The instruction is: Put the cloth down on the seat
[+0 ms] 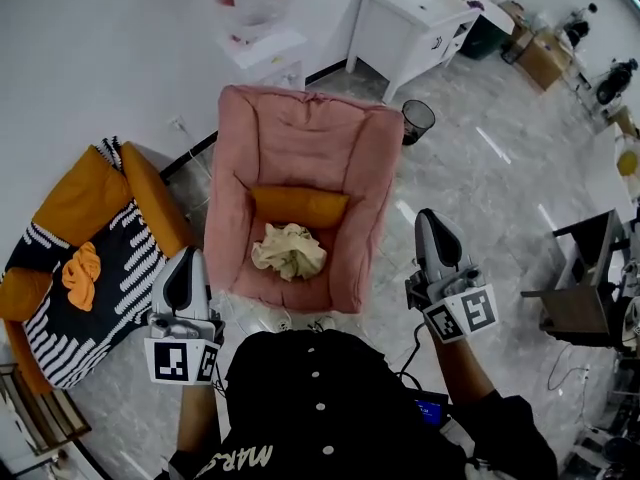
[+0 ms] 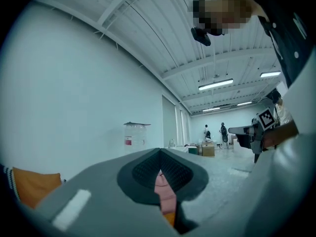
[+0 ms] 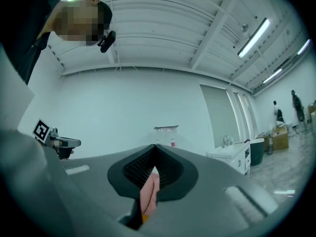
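A crumpled cream cloth (image 1: 289, 251) lies on the seat of a pink armchair (image 1: 300, 128), just in front of an orange cushion (image 1: 298, 206). My left gripper (image 1: 187, 260) hovers beside the chair's front left corner, shut and holding nothing. My right gripper (image 1: 427, 220) hangs off the chair's right arm, also shut and empty. In the left gripper view the left gripper (image 2: 160, 171) shows only a thin slit between its jaws, with pink chair fabric behind. The right gripper view shows the right gripper (image 3: 154, 171) the same way. Both point level, away from the cloth.
An orange chair with a black-and-white striped throw (image 1: 60, 298) stands at the left, an orange rag (image 1: 82, 273) on it. Behind are a water dispenser (image 1: 255, 18), a white table (image 1: 410, 18) and a black bin (image 1: 417, 120). A dark stand (image 1: 585, 288) is at right.
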Motion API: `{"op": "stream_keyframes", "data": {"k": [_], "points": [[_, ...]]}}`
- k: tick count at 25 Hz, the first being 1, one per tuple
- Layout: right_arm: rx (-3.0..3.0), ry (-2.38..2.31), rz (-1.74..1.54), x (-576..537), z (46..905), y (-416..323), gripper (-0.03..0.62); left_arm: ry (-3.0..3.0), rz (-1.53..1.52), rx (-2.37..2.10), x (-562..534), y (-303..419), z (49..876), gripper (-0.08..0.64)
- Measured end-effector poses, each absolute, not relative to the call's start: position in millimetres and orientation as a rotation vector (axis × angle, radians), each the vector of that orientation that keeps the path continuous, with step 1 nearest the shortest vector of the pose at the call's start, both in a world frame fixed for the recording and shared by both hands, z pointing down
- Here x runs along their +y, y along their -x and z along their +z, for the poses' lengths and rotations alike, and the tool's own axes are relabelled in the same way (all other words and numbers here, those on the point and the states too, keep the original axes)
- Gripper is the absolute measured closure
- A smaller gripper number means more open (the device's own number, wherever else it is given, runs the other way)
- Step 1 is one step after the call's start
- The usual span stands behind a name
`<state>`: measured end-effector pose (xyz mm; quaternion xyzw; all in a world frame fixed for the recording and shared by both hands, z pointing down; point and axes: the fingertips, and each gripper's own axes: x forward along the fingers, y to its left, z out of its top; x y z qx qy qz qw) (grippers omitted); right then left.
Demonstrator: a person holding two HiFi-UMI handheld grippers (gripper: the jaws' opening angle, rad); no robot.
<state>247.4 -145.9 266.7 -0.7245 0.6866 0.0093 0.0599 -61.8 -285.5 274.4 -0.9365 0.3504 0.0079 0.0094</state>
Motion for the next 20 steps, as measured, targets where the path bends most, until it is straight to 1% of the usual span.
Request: {"op": "stream_keyframes", "data": {"k": [9, 20], "points": [[2.006, 2.265, 0.064, -138.1, 261.5, -265.5, 0.566, 2.9, 0.005, 1.118, -288.1, 71.5, 275.5, 0.56], [2.068, 2.223, 0.098, -145.5, 258.0, -248.0, 0.566, 2.892, 0.004, 1.131, -287.7, 72.8, 276.6, 0.56]]}}
